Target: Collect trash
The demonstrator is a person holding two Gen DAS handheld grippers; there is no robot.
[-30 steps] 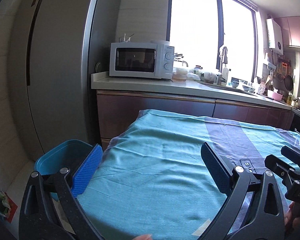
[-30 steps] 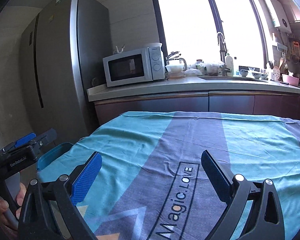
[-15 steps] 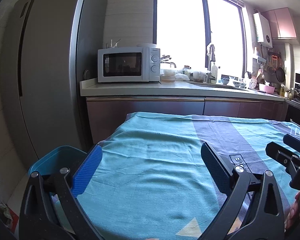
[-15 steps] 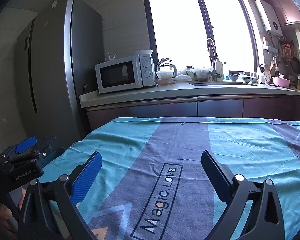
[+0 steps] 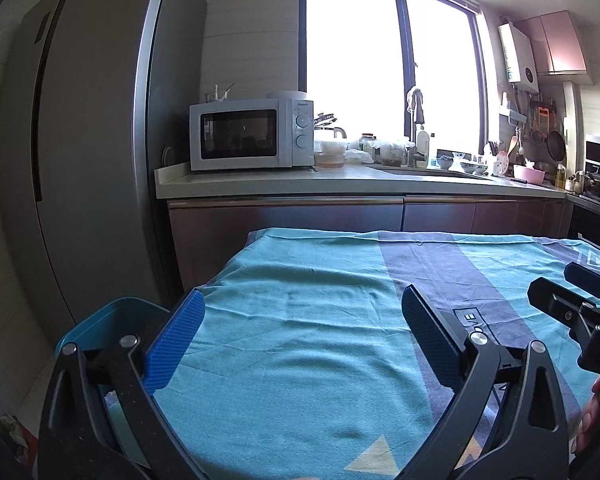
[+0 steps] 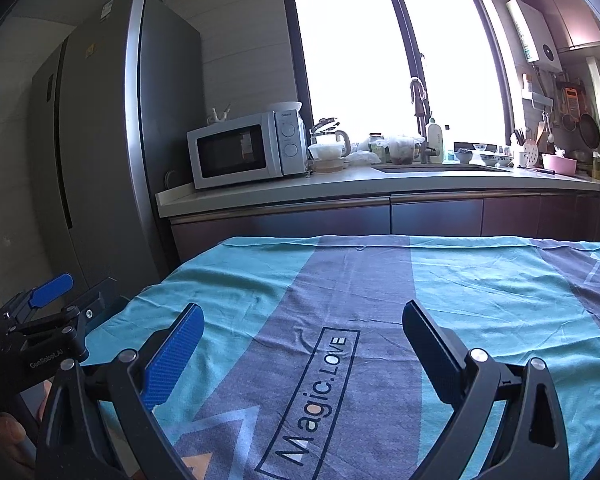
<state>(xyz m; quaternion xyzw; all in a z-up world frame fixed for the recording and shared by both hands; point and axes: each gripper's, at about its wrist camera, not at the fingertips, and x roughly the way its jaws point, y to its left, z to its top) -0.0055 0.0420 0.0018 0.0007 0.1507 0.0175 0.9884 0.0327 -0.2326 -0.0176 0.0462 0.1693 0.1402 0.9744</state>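
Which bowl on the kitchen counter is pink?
The pink bowl at the far right end of the counter, near the hanging pans. The bowls by the sink are white with blue patterns.

Strong daylight pours in through the window (image 5: 388, 68), which is blown out to pure white on both my feeds. The fridge (image 6: 100, 140) side sits in dim shade. The cloth (image 5: 300, 320) on my worktop is evenly lit and sharp. Fisheye bending curves the frame edges, and the corners fall off to black.
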